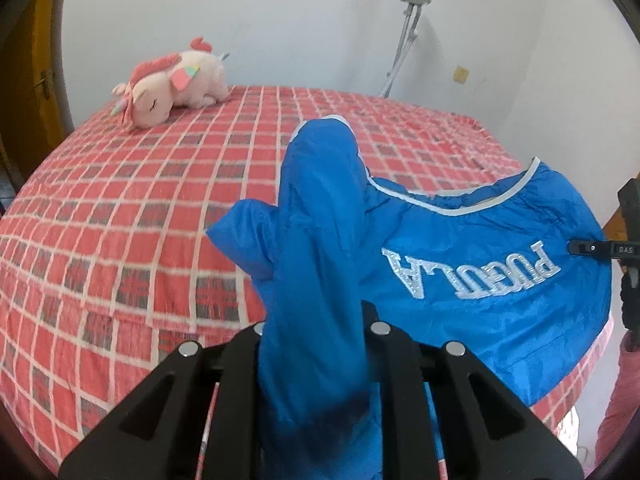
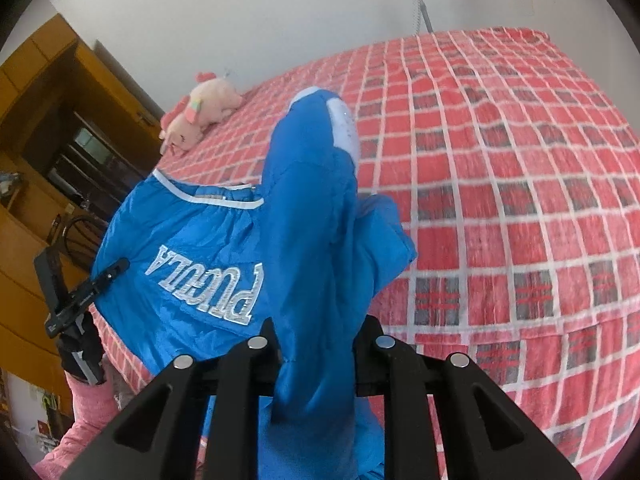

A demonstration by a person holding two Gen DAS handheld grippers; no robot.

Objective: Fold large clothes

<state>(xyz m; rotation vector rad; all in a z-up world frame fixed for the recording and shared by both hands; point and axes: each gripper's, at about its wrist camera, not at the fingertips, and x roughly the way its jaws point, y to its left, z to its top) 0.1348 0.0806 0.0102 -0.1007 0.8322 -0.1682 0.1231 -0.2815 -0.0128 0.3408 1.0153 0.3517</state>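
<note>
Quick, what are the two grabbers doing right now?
Left gripper: closed, holding the blue jacket.
Right gripper: closed, holding the same jacket.

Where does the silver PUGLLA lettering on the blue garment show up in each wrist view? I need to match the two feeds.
Left wrist: the PUGLLA lettering sits right of centre, upside down, on the blue garment spread on the bed.
Right wrist: the lettering sits left of centre, also upside down, beside the raised fold.
Shared landmark: the pink unicorn plush, upper left in both views.
</note>
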